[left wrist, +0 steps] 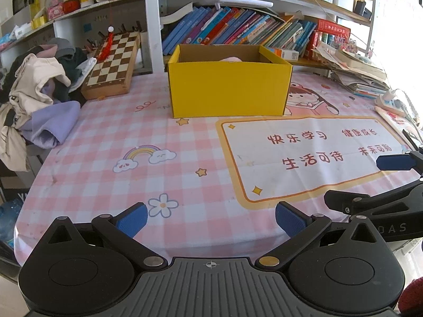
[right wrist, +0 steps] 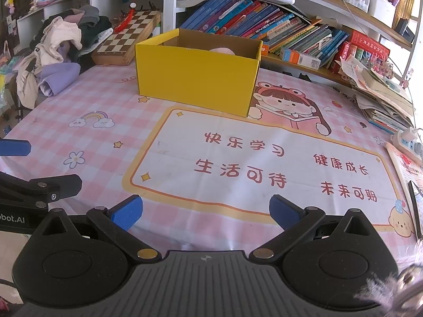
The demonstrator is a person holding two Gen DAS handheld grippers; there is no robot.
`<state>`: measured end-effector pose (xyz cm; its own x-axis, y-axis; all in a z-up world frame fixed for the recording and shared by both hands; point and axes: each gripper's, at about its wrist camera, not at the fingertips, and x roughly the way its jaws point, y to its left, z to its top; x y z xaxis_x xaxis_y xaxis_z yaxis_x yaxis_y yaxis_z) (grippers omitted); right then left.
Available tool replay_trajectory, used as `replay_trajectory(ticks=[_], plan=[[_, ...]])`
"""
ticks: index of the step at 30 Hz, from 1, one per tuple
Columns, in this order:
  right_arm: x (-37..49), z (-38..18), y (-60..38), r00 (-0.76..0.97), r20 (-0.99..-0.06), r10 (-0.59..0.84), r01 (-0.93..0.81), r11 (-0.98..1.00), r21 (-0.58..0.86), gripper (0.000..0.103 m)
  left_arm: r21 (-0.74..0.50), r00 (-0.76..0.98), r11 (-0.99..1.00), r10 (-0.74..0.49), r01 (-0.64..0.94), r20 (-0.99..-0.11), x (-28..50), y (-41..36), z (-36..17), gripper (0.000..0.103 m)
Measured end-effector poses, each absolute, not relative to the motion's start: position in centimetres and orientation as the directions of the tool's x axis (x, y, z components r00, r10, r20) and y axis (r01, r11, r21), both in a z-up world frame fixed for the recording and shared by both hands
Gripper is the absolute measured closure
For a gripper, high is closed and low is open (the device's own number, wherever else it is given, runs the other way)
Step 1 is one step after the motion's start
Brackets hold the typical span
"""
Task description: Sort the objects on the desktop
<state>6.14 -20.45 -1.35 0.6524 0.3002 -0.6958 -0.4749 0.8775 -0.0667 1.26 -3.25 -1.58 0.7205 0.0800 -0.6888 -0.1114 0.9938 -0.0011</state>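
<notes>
Nearly finished: pink thing (right wrist: 221, 50) inside yellow box (right wrist: 197, 79), bare counter (right wrist: 105, 142), both claws (left wrist: 211, 218) (right wrist: 206, 212) apart, empty.

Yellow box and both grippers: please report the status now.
Left gripper open, empty. Right gripper open, empty. Yellow box upright at back of table, something pink inside. Nothing in the way.

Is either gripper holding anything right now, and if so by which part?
Nothing is held. The left gripper and the right gripper are both open, with only the tablecloth showing between their fingers.
</notes>
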Motion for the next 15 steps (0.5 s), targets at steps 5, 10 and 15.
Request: replay_trajectory(ticks=[5, 10, 15], plan=[[6.18, -1.36, -20.41, 0.654, -0.696, 0.297, -0.473, 0.878, -0.070, 0.000, -0.004, 0.720, 0.994, 0.078, -0.111, -0.689, 1.41, -3.24, -1.61, 0.000], [6.33, -1.39, -20.36, 0.653, -0.699, 0.293, -0.472, 0.879, -0.072, 0.000, -0.006, 0.721, 0.994, 0.077, -0.112, -0.689, 1.54, -3.26, -1.67, 0.000], [6.75, -1.28, -20.30, 0.650, -0.701, 0.293, -0.476, 0.876, -0.075, 0.000, -0.008, 0.725, 0.994, 0.077, -0.113, -0.684, 1.76, -3.21, -1.63, 0.000]])
